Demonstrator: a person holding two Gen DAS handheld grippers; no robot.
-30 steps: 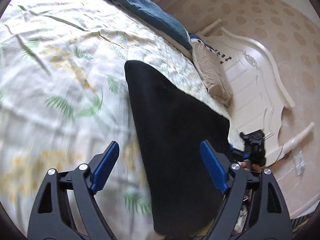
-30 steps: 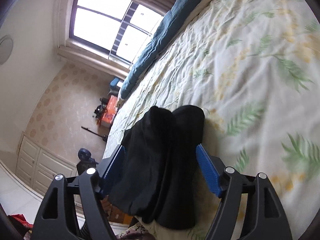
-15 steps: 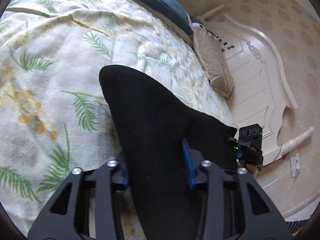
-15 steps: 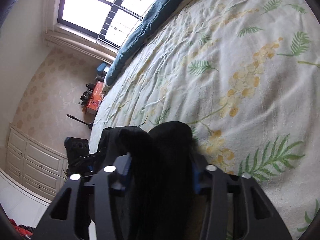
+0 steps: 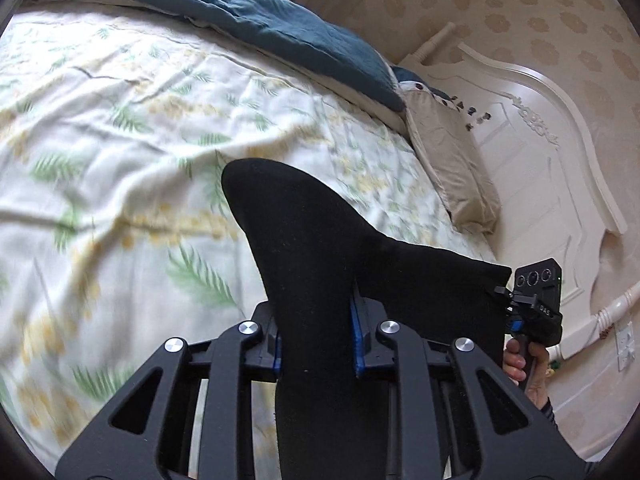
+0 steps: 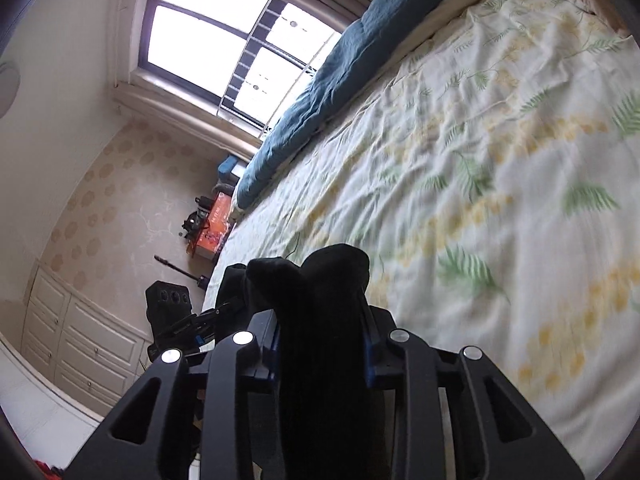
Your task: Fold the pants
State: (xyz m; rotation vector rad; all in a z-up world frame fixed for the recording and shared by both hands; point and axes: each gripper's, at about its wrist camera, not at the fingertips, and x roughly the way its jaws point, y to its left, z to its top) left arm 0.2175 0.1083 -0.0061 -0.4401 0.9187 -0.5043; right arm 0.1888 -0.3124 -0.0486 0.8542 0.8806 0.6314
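Note:
Black pants (image 5: 320, 248) are lifted above a floral bedspread (image 5: 120, 160). In the left wrist view my left gripper (image 5: 316, 336) has its jaws closing tight on a bunched fold of the cloth, blue pads pressing both sides. From there the fabric stretches right to my other gripper (image 5: 536, 304), held by a hand. In the right wrist view my right gripper (image 6: 322, 340) likewise has its jaws closing on a thick bunch of the pants (image 6: 320, 280), which bulge up past the fingers. The left gripper (image 6: 172, 312) shows at the left of that view. The lower part of the pants is hidden.
A dark teal blanket (image 5: 248, 12) lies along the far side of the bed, with a beige pillow (image 5: 452, 168) by the white headboard (image 5: 560, 184). A window (image 6: 224, 48), white cabinets (image 6: 80, 344) and an orange box (image 6: 212, 236) on the floor show beyond the bed.
Both grippers went from wide open around the pants to clamped on the cloth, then lifted and carried it over the bedspread; the fabric now hangs taut between them.

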